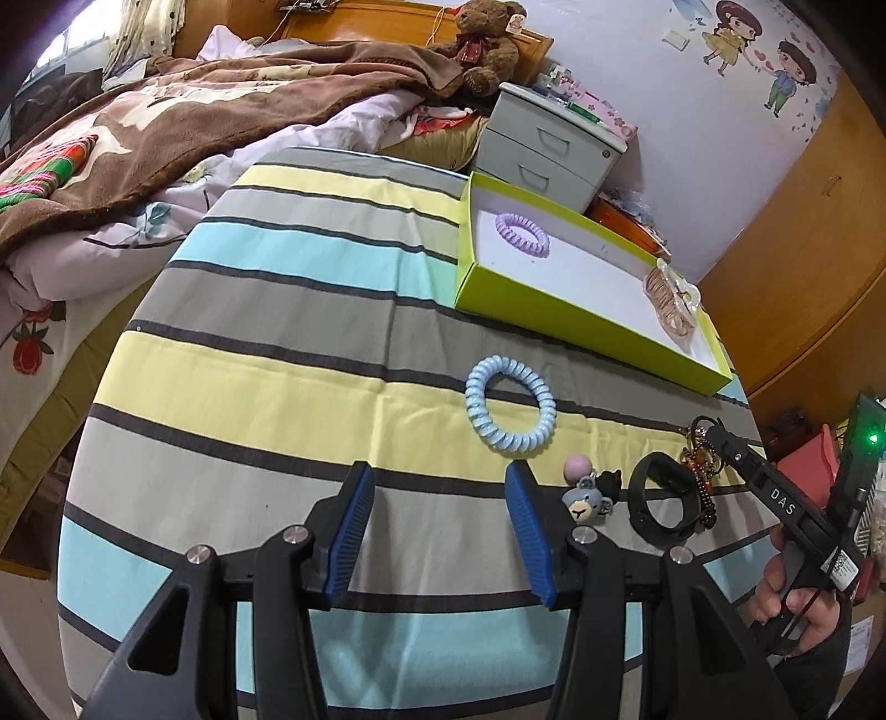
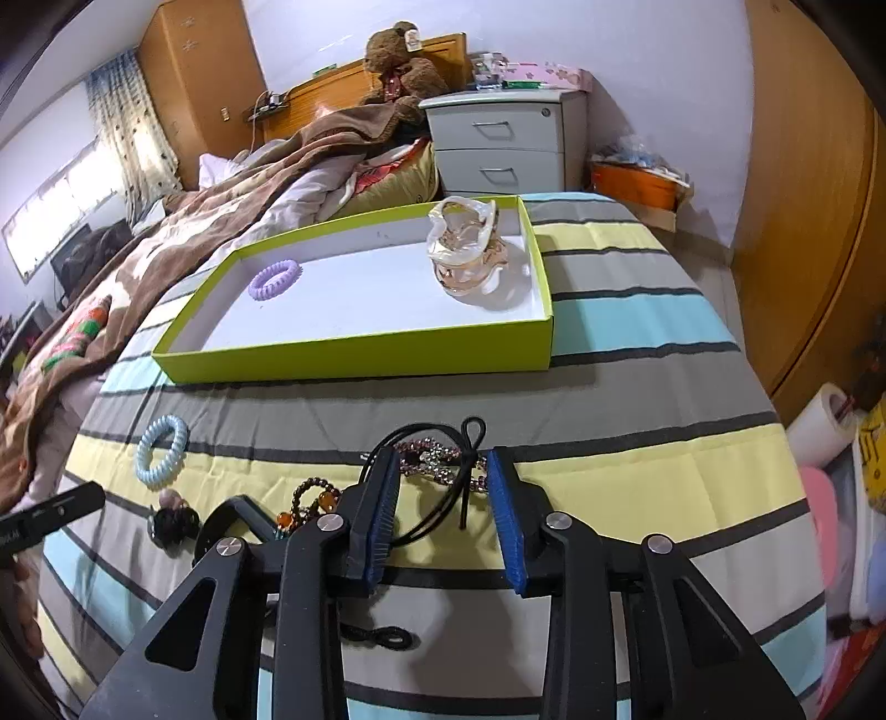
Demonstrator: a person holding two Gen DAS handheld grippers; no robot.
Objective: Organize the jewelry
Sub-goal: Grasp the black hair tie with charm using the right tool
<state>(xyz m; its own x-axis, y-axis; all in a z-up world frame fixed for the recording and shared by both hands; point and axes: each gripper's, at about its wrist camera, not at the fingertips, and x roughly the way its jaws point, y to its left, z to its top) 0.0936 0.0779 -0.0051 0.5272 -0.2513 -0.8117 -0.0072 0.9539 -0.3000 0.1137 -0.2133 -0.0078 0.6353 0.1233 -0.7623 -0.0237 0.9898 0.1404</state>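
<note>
A lime-green box (image 1: 559,321) (image 2: 354,360) with a white floor holds a purple spiral hair tie (image 1: 522,234) (image 2: 274,279) and a clear-and-gold hair claw (image 1: 673,302) (image 2: 470,249). On the striped cloth lie a light blue spiral hair tie (image 1: 510,412) (image 2: 162,451), a bear charm (image 1: 587,495), a black bangle (image 1: 662,501) and beaded jewelry (image 1: 703,471) (image 2: 437,459). My left gripper (image 1: 440,487) is open and empty, just short of the blue tie. My right gripper (image 2: 440,471) is open, its fingers on either side of a black cord (image 2: 468,476) and the beaded strand.
A bed with a brown blanket (image 1: 166,127) lies to the left. A grey two-drawer nightstand (image 1: 545,149) (image 2: 498,144) stands behind the box, with a teddy bear (image 1: 487,44) (image 2: 401,61) beyond. A wooden wardrobe (image 2: 808,221) is on the right.
</note>
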